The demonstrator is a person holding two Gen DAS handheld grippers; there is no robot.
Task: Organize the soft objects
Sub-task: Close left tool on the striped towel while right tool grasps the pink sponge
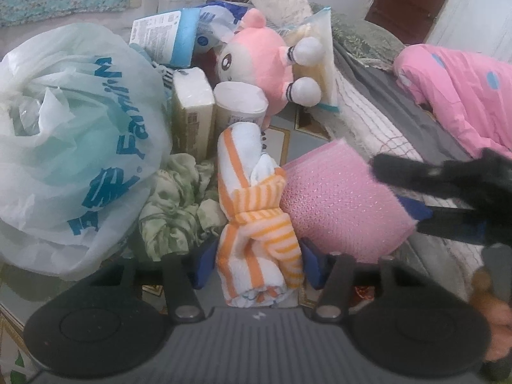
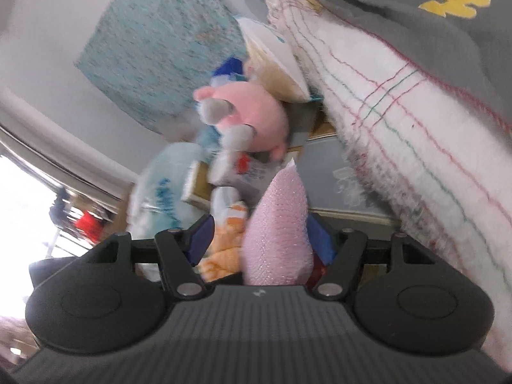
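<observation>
1. Crowded surface (image 1: pixel 281 137); plastic bag (image 1: pixel 73 134), plush toy (image 1: pixel 256 64) packed close.
2. Left claw (image 1: pixel 259 262) clamps striped towel (image 1: pixel 256 211); right claw (image 2: pixel 259 240) grips pink bubble-wrap pouch (image 2: pixel 278 224).
3. Risk: both bundles touch; lifting one may drag the other loose.

Right tool (image 2: pixel 260 243) grips pink bubble-wrap pouch (image 2: pixel 276 224); pink plush (image 2: pixel 252 121) beyond.

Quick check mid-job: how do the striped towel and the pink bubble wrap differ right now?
The towel is white cloth with orange stripes, rolled and knotted; the bubble wrap is plain pink plastic, folded into a flat pad. The towel sits between the left gripper's pads; the bubble wrap sits in the right gripper. The towel lies lengthwise away from the left camera; the wrap lies beside it, touching. Both are soft and gripped.
</observation>
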